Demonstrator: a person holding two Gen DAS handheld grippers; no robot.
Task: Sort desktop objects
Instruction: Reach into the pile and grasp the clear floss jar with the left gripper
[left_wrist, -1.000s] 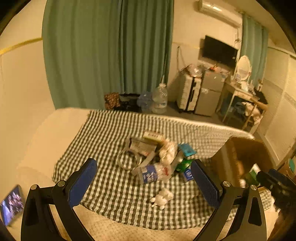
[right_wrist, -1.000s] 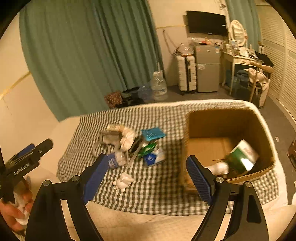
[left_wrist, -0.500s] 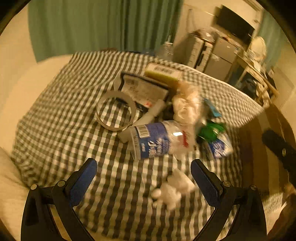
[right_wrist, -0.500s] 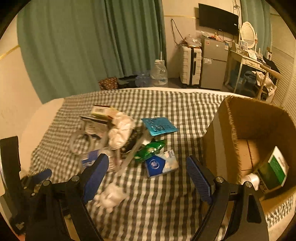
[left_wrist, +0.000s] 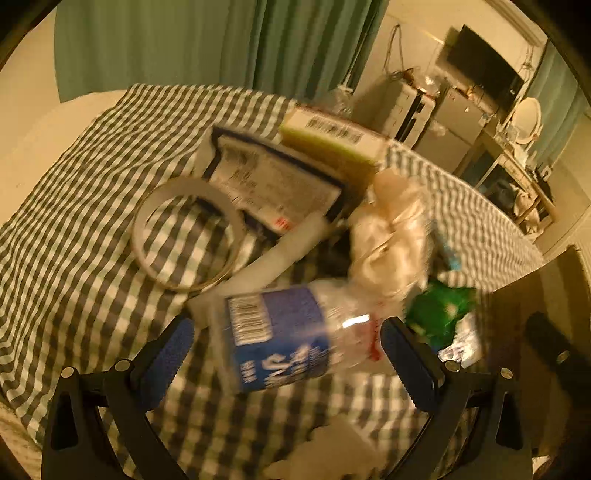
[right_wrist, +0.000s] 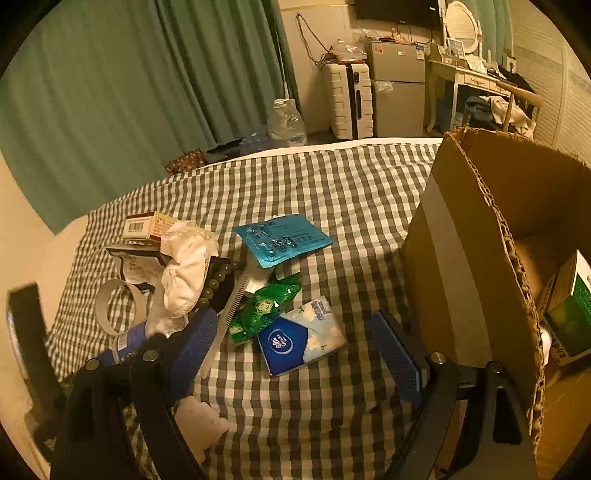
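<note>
We hold both grippers, left (left_wrist: 286, 354) and right (right_wrist: 295, 343), spread wide and empty beside the cardboard box (right_wrist: 476, 236): 1 green carton (right_wrist: 569, 306) boxed, the pile including the bottle (left_wrist: 284, 332) unsorted.

A home bedroom: green curtains (right_wrist: 147, 92), suitcase (right_wrist: 349, 99), small fridge (right_wrist: 397, 86), vanity mirror (right_wrist: 461, 23).

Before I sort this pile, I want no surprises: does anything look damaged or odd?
The cardboard box has a ragged, torn top edge. The plastic bottle lies on its side, looking crushed.
</note>
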